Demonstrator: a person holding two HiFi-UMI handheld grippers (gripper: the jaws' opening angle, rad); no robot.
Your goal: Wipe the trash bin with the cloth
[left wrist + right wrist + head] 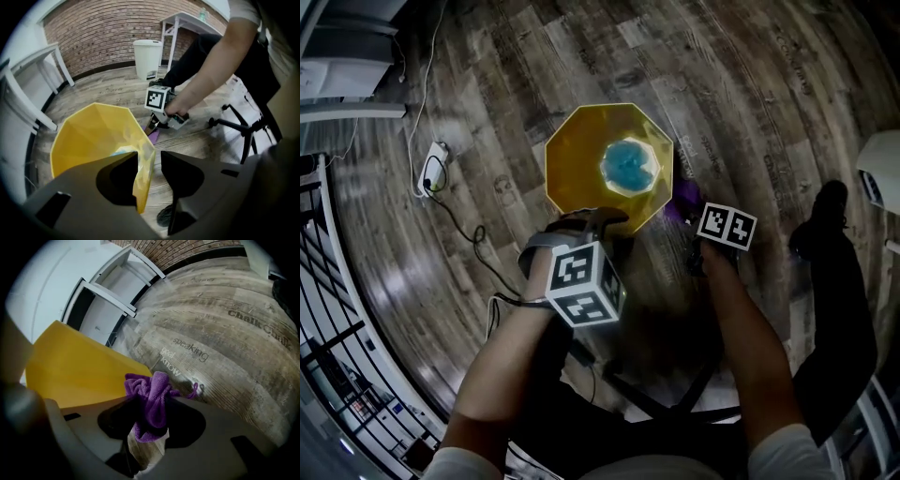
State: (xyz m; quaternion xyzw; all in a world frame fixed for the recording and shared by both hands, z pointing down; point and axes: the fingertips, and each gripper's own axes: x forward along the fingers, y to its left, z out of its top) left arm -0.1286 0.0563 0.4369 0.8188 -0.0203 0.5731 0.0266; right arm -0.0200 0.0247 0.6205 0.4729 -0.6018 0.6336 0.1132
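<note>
A yellow, many-sided trash bin (pixel 581 159) stands on the wood floor, with something blue (pixel 630 166) lying at its bottom. My left gripper (pixel 602 221) hangs over the bin's near rim. In the left gripper view its jaws (pixel 149 157) straddle the rim wall (pixel 144 164) and stand open, with a gap showing on the right side. My right gripper (pixel 150 401) is shut on a bunched purple cloth (pixel 154 385), close to the bin's outer wall (pixel 79 366). In the head view the cloth (pixel 682 200) sits just right of the bin, ahead of the right gripper's marker cube (pixel 727 225).
A white lidded bin (pixel 147 58) and a white table (pixel 187 23) stand by the brick wall. An office chair base (pixel 243 126) is at the right. A power strip with its cable (pixel 434 169) lies on the floor at the left. White shelving (pixel 108 301) stands beyond the yellow bin.
</note>
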